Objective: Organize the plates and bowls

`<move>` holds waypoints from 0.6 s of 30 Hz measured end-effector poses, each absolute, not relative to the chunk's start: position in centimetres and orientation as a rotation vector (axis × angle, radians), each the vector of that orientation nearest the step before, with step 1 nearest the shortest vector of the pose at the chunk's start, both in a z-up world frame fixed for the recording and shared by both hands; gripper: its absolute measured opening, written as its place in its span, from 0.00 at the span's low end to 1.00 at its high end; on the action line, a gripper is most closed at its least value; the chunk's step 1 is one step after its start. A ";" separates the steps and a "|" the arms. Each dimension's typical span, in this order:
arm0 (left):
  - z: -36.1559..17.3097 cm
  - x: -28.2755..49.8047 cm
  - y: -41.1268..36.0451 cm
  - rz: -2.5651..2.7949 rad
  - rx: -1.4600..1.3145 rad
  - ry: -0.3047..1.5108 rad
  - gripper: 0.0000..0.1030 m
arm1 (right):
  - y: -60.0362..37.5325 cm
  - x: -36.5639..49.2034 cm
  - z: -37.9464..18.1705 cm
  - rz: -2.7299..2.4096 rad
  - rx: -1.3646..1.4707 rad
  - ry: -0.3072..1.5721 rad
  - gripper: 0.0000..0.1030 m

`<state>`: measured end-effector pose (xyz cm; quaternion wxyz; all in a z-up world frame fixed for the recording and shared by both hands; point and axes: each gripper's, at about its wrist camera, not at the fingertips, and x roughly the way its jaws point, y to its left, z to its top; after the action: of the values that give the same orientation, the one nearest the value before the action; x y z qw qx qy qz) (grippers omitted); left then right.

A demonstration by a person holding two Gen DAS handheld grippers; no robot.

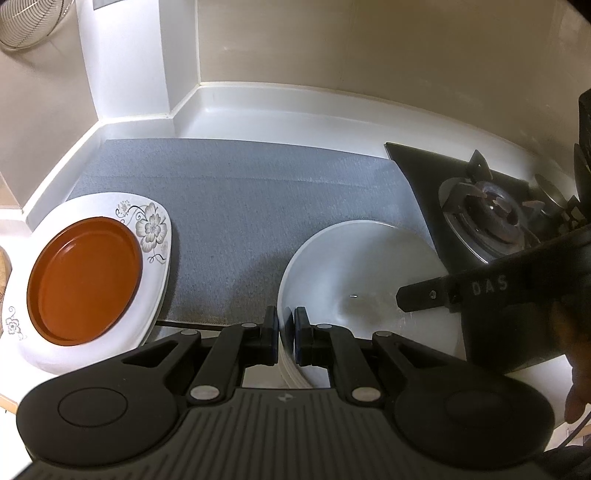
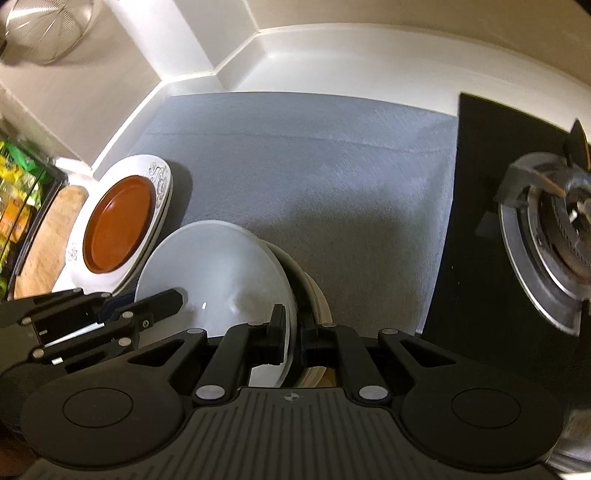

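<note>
A white bowl [image 1: 354,269] sits over the grey mat's front edge. My left gripper [image 1: 286,328] is shut on its left rim. My right gripper [image 2: 293,330] is shut on its right rim; the bowl [image 2: 218,266] tilts above a stack of cream bowls [image 2: 317,299]. One right finger [image 1: 424,295] reaches inside the bowl in the left wrist view. The left gripper's fingers [image 2: 155,306] show in the right wrist view. An orange plate [image 1: 83,277] lies on a white floral plate [image 1: 151,225] at the left; both show in the right wrist view, orange plate [image 2: 118,225], floral plate [image 2: 160,173].
A grey mat [image 1: 240,192] covers the white counter. A black gas stove [image 1: 484,218] stands at the right, and shows in the right wrist view [image 2: 546,236]. A wire basket [image 1: 26,22] is on the wall at upper left. A wooden board [image 2: 48,236] lies at the left.
</note>
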<state>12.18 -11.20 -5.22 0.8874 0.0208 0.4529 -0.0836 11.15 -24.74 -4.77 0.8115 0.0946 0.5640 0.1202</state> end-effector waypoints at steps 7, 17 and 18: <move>-5.2 12.1 -11.3 -0.178 0.051 0.946 0.08 | -25.3 11.1 -4.7 0.230 0.278 1.244 0.08; -5.3 12.1 -11.3 -0.181 0.047 0.945 0.09 | -26.3 11.3 -4.6 0.210 0.360 1.295 0.09; -5.3 12.1 -11.3 -0.182 0.046 0.946 0.09 | -26.3 11.3 -4.6 0.210 0.365 1.299 0.09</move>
<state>12.08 -11.30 -5.27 0.8861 0.0219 0.4547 -0.0873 11.33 -26.30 -4.60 0.7758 0.1684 0.6004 0.0968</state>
